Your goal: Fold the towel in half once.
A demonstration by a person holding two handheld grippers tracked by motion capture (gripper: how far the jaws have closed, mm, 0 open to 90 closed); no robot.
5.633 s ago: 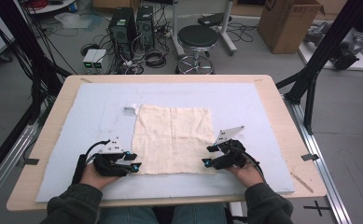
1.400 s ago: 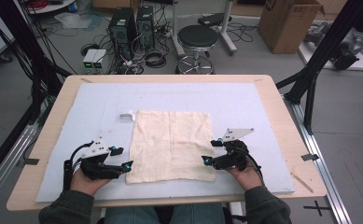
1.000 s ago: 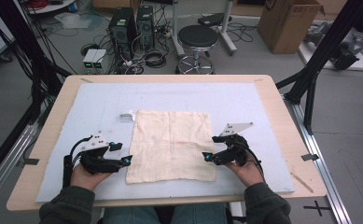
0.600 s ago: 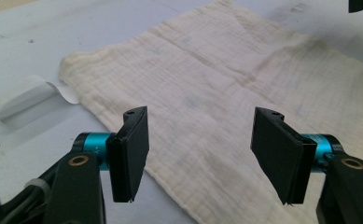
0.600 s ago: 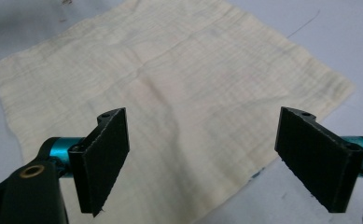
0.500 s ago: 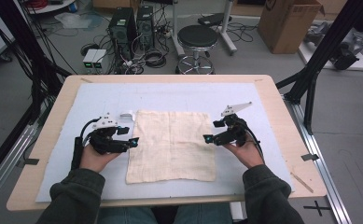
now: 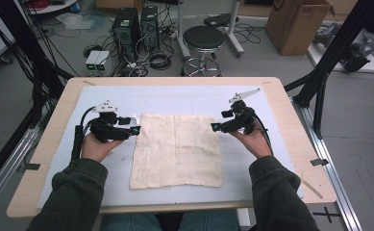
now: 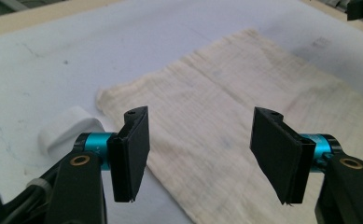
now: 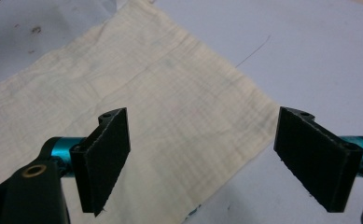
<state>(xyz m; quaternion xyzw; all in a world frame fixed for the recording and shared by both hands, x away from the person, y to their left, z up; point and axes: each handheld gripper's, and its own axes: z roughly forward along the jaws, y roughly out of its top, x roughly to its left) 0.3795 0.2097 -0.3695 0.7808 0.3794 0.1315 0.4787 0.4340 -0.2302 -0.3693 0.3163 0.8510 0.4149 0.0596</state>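
Desk was wood-edged with a pale blue-white mat over most of the top. The cream cloth lay flat and unfolded near the middle of the mat, roughly square, with faint crease lines in a cross; its near edge sat close to the person's side of the desk.

Left tongs hung just off the cloth's far-left corner, right tongs just off the far-right corner. Both pointed inward at the cloth from opposite sides.

Left gripper view: left tongs were apart, nothing between the pads, the cloth corner below and a little ahead. The jaws had just been closing slightly, still wide and empty. A small white block sat on the mat just beside that corner.

Right gripper view: right tongs were wide apart and empty, above the cloth near its edge.

Judgement: this looked like step 1 of a fold, the approach to the 2 far corners, no grip made yet.

Next move likely called for:
- dropping each lower pad to mat level
- sliding under 1 layer at the corner
- clamping both sides together
- keeping the left pads clear of the white block
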